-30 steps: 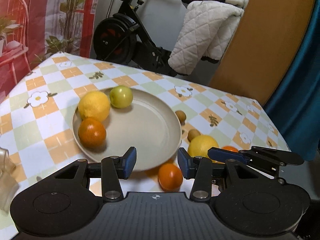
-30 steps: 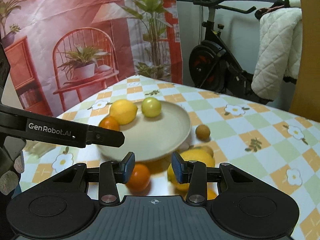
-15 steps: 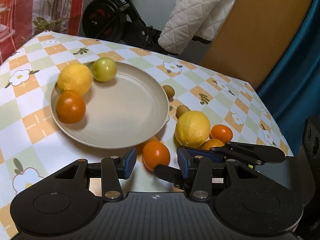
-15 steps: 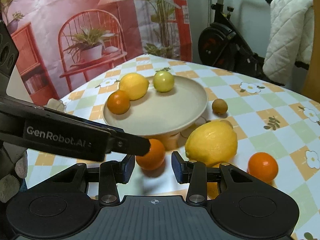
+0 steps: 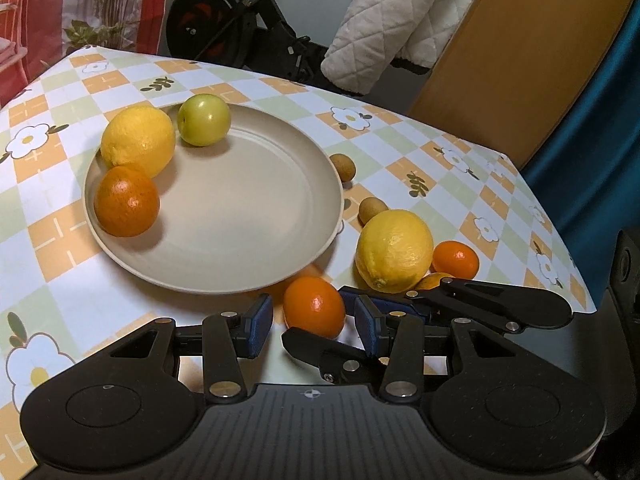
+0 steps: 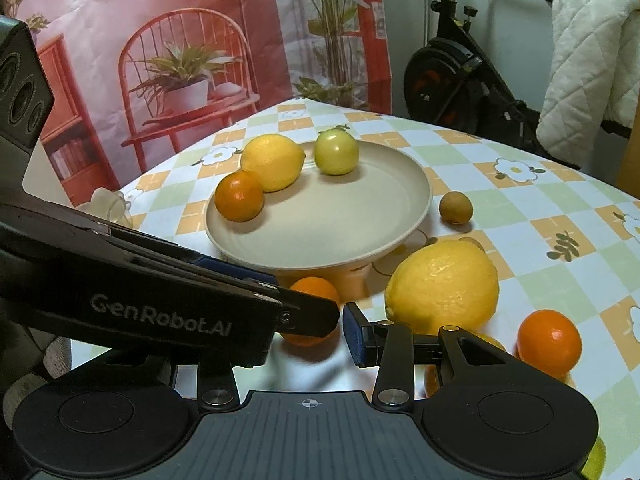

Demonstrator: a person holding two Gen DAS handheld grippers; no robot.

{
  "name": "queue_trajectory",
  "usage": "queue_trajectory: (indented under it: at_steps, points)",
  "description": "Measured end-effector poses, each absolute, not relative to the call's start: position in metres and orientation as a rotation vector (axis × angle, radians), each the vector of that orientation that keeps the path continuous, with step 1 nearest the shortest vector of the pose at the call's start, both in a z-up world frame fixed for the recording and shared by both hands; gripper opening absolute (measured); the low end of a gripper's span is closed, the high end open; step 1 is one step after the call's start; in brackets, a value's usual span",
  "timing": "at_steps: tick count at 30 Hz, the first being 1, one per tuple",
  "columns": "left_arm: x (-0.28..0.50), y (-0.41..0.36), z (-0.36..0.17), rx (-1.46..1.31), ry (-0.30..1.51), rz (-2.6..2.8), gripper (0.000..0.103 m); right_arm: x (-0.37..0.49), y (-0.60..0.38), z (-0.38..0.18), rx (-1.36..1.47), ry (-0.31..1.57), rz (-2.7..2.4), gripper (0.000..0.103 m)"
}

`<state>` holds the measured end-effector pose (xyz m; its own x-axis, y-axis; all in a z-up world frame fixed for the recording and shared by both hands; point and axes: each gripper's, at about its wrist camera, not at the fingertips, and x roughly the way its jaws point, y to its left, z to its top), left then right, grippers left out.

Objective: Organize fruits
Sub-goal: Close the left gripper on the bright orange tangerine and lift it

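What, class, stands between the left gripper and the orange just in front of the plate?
Nothing blocks the way to the orange from the left gripper; its jaws are open with the fruit just ahead. But the right gripper crowds the same spot, one finger reaching under the orange, beside the plate.

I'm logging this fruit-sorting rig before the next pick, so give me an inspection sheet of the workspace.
Surface: table under a checked floral cloth.
Job's things: beige plate holds a lemon, an orange and a green fruit. On the cloth: large lemon, near orange, far orange, two small brown fruits.
Clutter: crumpled clear plastic at the table edge.
Grippers: left gripper and right gripper both open, both beside the near orange, holding nothing.
Cables: nothing seen.
Surroundings: exercise bike, quilted white blanket, printed backdrop, blue curtain.
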<state>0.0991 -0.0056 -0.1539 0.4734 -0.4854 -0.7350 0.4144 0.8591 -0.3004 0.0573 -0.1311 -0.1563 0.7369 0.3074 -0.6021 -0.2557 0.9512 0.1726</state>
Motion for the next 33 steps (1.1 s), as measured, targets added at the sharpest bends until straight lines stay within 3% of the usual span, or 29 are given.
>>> queue_trajectory:
  at_steps: [4, 8, 33]
  points:
    - [0.101, -0.007, -0.157, -0.084, 0.928, -0.548, 0.046, 0.059, -0.13, -0.158, 0.079, 0.675, 0.311, 0.036]
    - [0.1, -0.008, -0.157, -0.081, 0.923, -0.557, 0.037, 0.059, -0.13, -0.16, 0.079, 0.678, 0.311, 0.034]
    - [0.101, 0.009, -0.132, -0.117, 0.838, -0.563, 0.033, 0.061, -0.122, -0.132, 0.02, 0.607, 0.324, 0.031]
